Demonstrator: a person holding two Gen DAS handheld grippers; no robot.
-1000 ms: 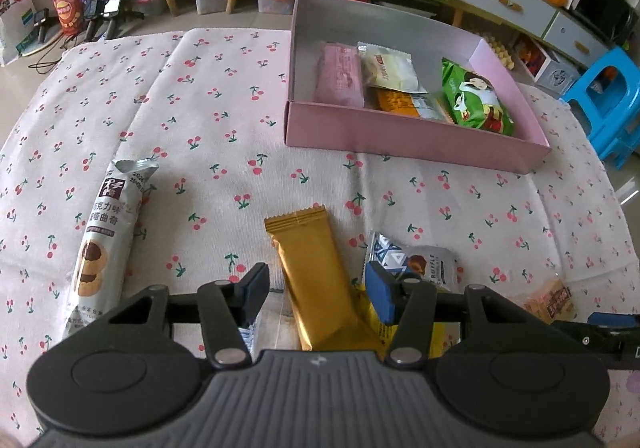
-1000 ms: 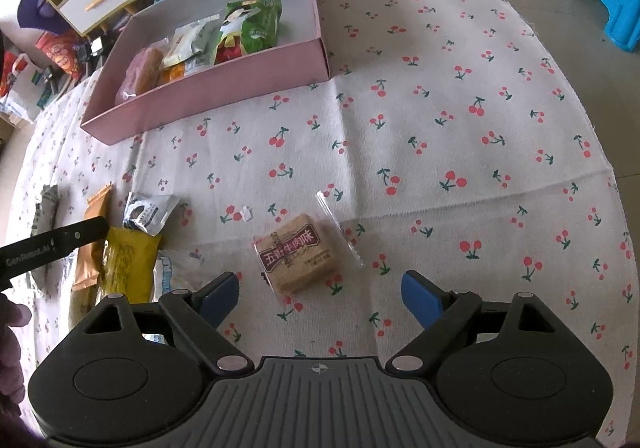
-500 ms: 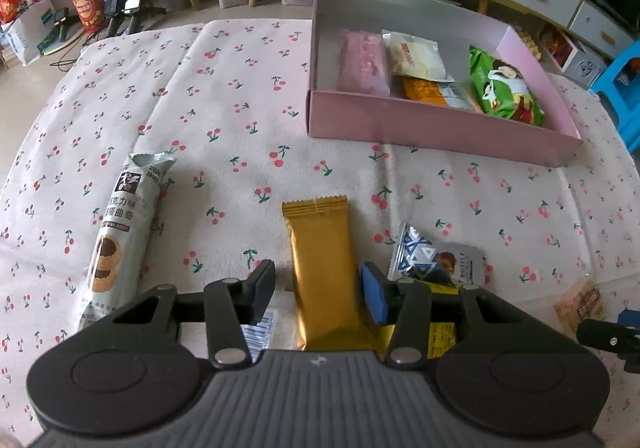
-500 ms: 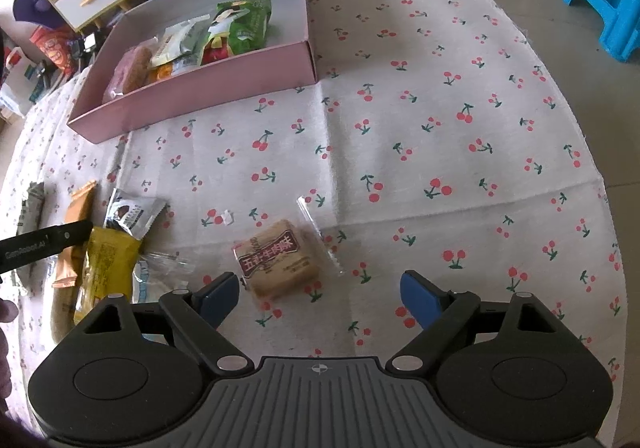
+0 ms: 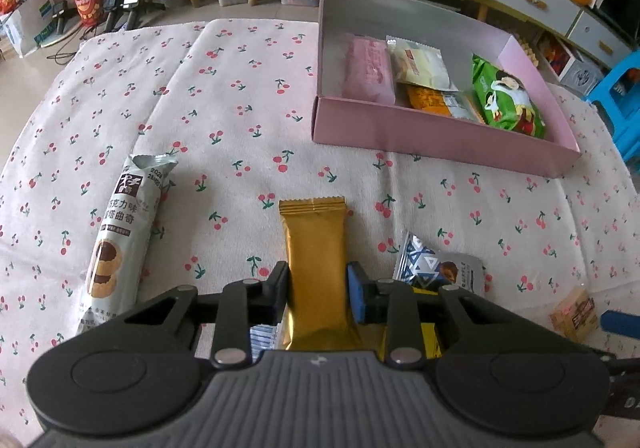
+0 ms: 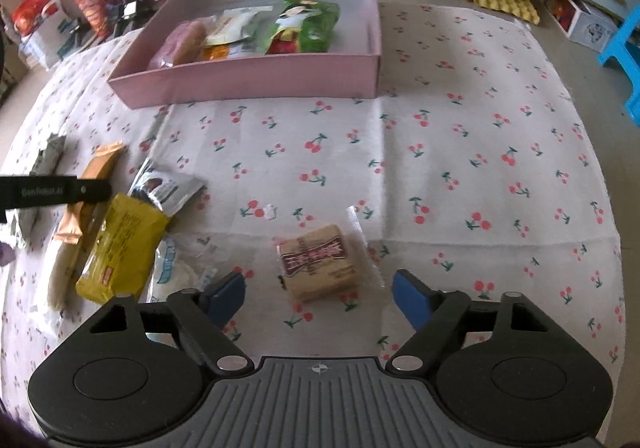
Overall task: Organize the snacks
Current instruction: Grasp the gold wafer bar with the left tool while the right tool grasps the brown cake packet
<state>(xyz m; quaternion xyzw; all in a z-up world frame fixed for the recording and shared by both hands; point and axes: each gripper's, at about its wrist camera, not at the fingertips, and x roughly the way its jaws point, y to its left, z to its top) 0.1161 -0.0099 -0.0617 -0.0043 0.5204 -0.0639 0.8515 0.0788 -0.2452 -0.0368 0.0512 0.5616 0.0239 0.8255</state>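
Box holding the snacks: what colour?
Pink outside, pale grey inside; the box shows best in the right wrist view.

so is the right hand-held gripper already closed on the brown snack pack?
No: the right hand-held gripper is wide open, its blue fingers apart on either side of the brown snack pack on the tablecloth.

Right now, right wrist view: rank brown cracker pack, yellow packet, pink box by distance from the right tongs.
1. Brown cracker pack: between the open right tongs, on the cloth.
2. Yellow packet: off to the left.
3. Pink box: far ahead, slightly left.
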